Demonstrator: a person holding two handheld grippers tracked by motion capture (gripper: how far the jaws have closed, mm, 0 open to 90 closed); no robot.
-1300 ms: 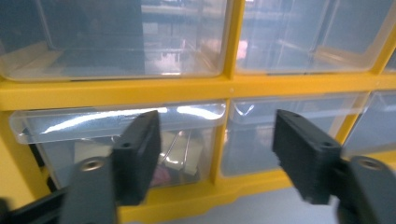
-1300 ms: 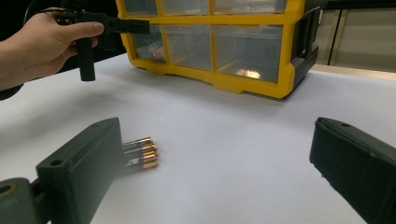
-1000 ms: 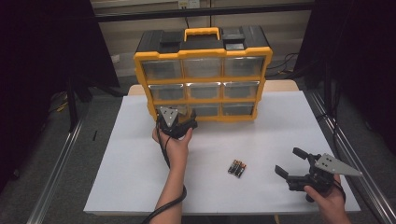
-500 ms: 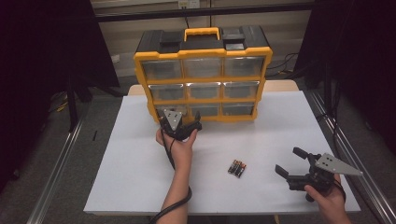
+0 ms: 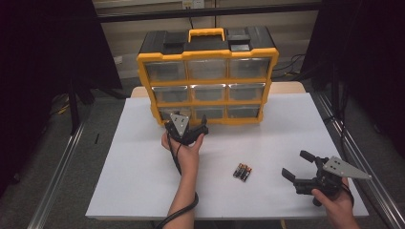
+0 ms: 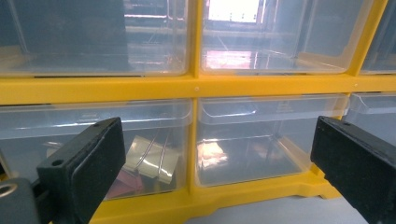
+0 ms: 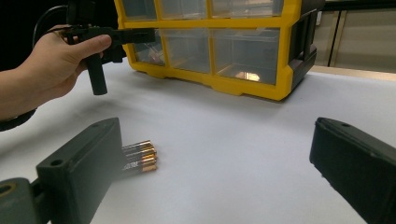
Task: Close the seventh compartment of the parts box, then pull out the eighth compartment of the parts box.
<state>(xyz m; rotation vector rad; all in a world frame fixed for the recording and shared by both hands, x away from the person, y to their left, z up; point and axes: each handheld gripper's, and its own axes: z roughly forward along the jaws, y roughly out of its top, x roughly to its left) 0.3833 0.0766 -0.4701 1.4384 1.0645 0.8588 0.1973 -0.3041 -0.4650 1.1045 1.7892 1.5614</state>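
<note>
The left tongs (image 5: 198,130) are held right in front of the bottom row of the yellow drawer cabinet (image 5: 208,71), at its left end, and the coming move is judged to turn on that closeness. The jaws have just been spreading and now stand wide apart, with nothing gripped between them. In the left gripper view they straddle the upright yellow divider (image 6: 194,140) between two clear bottom drawers: the bottom-left drawer (image 6: 93,140) lies ahead of the left jaw, the bottom-middle drawer (image 6: 261,140) ahead of the right jaw. Each drawer front runs level, across the line of approach.

The right tongs (image 5: 298,167) are held low over the white tabletop (image 5: 286,129) near its front right corner, well apart from the cabinet, released and empty. The batteries (image 5: 242,171) lie between the two hands, nearer the right tongs and to their left, long axes running roughly toward the cabinet.

The left gripper view reveals what the high view cannot: some small flat items (image 6: 152,158) inside the bottom-left drawer, while the neighbouring one looks empty. The right gripper view shows the batteries (image 7: 140,156) just beside its left jaw, and the left hand (image 7: 51,70) up at the cabinet's lower corner.
</note>
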